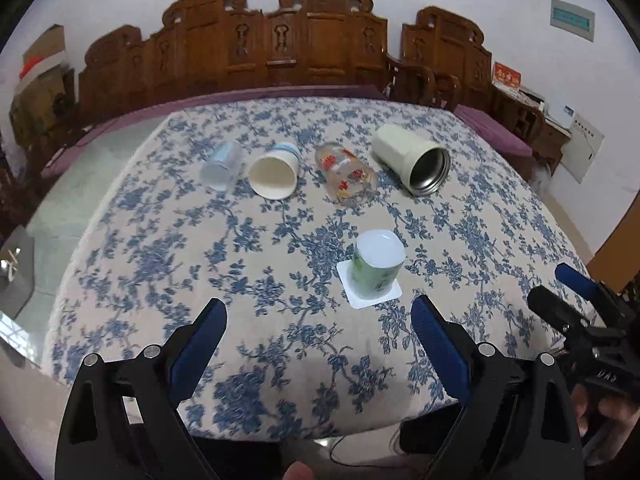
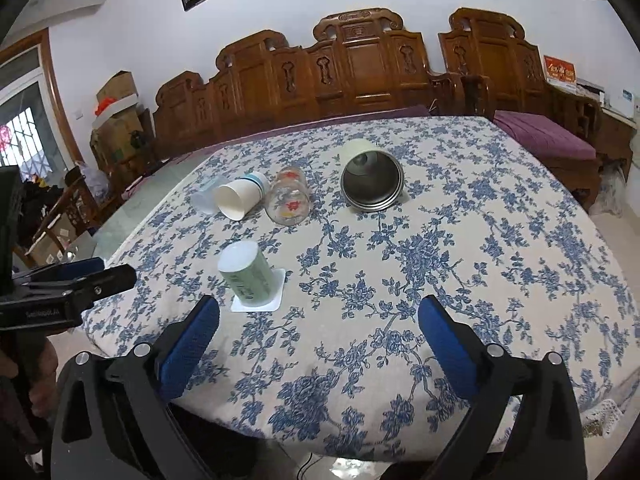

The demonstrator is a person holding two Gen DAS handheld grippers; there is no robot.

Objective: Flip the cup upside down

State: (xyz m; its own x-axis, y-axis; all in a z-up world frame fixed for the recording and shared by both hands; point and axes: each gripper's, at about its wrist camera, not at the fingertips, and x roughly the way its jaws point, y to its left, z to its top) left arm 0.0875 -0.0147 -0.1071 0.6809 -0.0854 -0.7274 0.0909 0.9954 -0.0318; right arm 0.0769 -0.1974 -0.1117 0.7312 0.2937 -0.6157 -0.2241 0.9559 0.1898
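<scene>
A green yoghurt cup (image 1: 378, 268) stands upside down on its white square rim near the table's front; it also shows in the right wrist view (image 2: 247, 278). Behind it a frosted plastic cup (image 1: 222, 166), a white paper cup (image 1: 275, 175), a flowered glass (image 1: 347, 179) and a cream steel-lined mug (image 1: 414, 164) lie on their sides in a row. My left gripper (image 1: 318, 322) is open and empty, just in front of the green cup. My right gripper (image 2: 318, 320) is open and empty, to the right of the green cup.
The table carries a blue floral cloth (image 1: 240, 264). Carved wooden benches (image 1: 280, 48) with purple cushions stand behind it. The right gripper shows at the right edge of the left wrist view (image 1: 580, 312); the left gripper shows at the left edge of the right wrist view (image 2: 72, 284).
</scene>
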